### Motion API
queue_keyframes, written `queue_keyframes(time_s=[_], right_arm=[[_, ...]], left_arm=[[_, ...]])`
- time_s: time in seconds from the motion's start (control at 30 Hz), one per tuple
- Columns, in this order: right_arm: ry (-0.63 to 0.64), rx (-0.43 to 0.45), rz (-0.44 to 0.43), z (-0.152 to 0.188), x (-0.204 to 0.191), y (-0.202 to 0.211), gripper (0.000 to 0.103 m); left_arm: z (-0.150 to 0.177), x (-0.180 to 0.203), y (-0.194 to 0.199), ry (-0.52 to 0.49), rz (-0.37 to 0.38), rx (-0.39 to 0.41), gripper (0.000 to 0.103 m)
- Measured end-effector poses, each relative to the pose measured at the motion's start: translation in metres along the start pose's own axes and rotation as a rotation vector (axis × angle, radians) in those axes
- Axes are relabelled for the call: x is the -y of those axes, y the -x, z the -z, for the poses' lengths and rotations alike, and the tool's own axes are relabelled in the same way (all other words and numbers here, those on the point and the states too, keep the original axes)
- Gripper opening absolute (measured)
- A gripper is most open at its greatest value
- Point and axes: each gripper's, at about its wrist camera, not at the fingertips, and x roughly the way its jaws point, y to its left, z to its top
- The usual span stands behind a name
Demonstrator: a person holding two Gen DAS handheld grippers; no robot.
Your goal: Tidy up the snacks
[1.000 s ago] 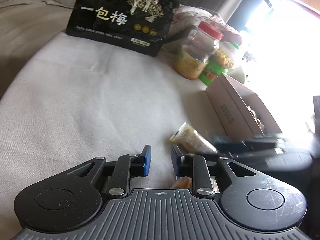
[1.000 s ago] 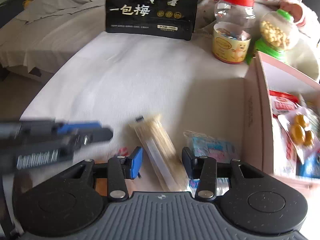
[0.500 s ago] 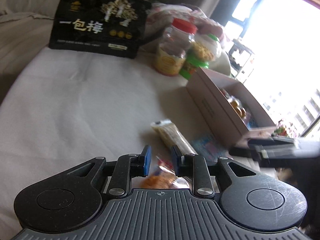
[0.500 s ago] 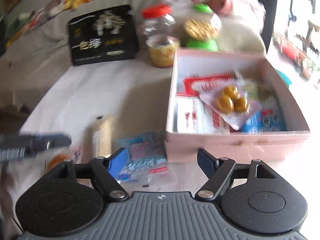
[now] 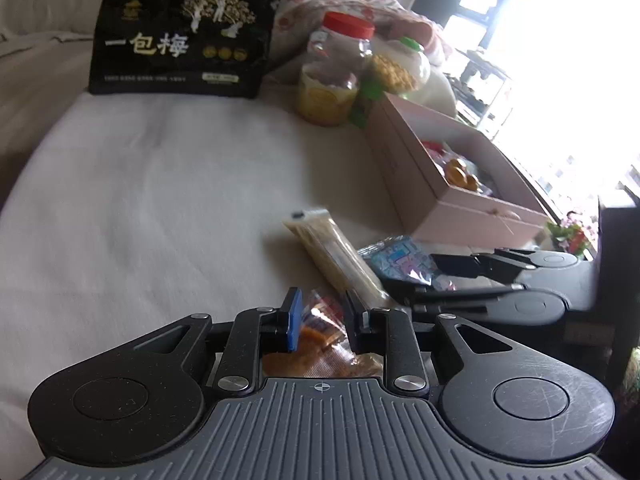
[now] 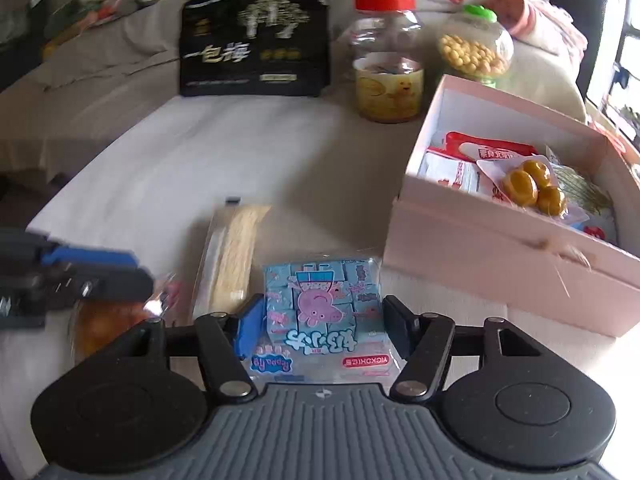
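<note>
My right gripper [image 6: 322, 316] is open, its fingers on either side of a blue Peppa Pig snack bag [image 6: 320, 312] lying on the white cloth; the bag also shows in the left wrist view [image 5: 400, 260]. My left gripper [image 5: 320, 314] is open with its fingers astride an orange snack packet [image 5: 320, 344], which also shows in the right wrist view [image 6: 100, 328]. A long clear pack of pale sticks [image 6: 230, 256] lies between the two packets. The pink box [image 6: 500, 240] to the right holds several snack packets.
A black plum bag [image 6: 256, 40] stands at the back. A red-lidded jar [image 6: 386, 60] and a green-lidded jar [image 6: 476, 44] stand behind the box. The white cloth [image 5: 160, 200] drops off at the left edge.
My right gripper has swung back left from the box and come down around the blue bag, open wide. My left gripper has moved forward over the orange packet.
</note>
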Motion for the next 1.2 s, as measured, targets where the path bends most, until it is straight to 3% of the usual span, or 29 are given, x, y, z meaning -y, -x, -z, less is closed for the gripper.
queue_keyframes(time_s=[0.13, 0.27, 0.47, 0.6, 0.7, 0.77, 0.9, 1.07, 1.2], right_arm=[[-0.017, 0.015, 0.023, 0.022, 0.014, 0.020, 0.063], [-0.041, 0.045, 0.141, 0.044, 0.033, 0.040, 0.065], [-0.156, 0.106, 0.137, 0.077, 0.066, 0.079, 0.074], [-0.170, 0.123, 0.217, 0.091, 0.077, 0.082, 0.079], [-0.210, 0.133, 0.246, 0.098, 0.084, 0.075, 0.088], [-0.242, 0.158, 0.243, 0.102, 0.087, 0.072, 0.090], [-0.237, 0.169, 0.250, 0.105, 0.085, 0.073, 0.090], [-0.244, 0.180, 0.254, 0.107, 0.084, 0.074, 0.090], [-0.243, 0.181, 0.259, 0.107, 0.083, 0.073, 0.090]], left_arm=[[0.013, 0.006, 0.008, -0.033, 0.082, -0.024, 0.026], [0.028, 0.025, 0.015, -0.121, 0.157, -0.055, 0.026], [0.048, 0.067, 0.007, -0.283, 0.212, -0.144, 0.026], [0.060, 0.070, 0.014, -0.266, 0.275, -0.199, 0.026], [0.063, 0.065, 0.029, -0.264, 0.276, -0.220, 0.026], [0.066, 0.060, 0.033, -0.261, 0.253, -0.243, 0.026], [0.064, 0.043, 0.030, -0.214, 0.126, -0.246, 0.025], [0.044, 0.021, 0.029, -0.158, -0.083, -0.158, 0.025], [0.032, 0.010, 0.044, -0.115, -0.078, -0.103, 0.025]])
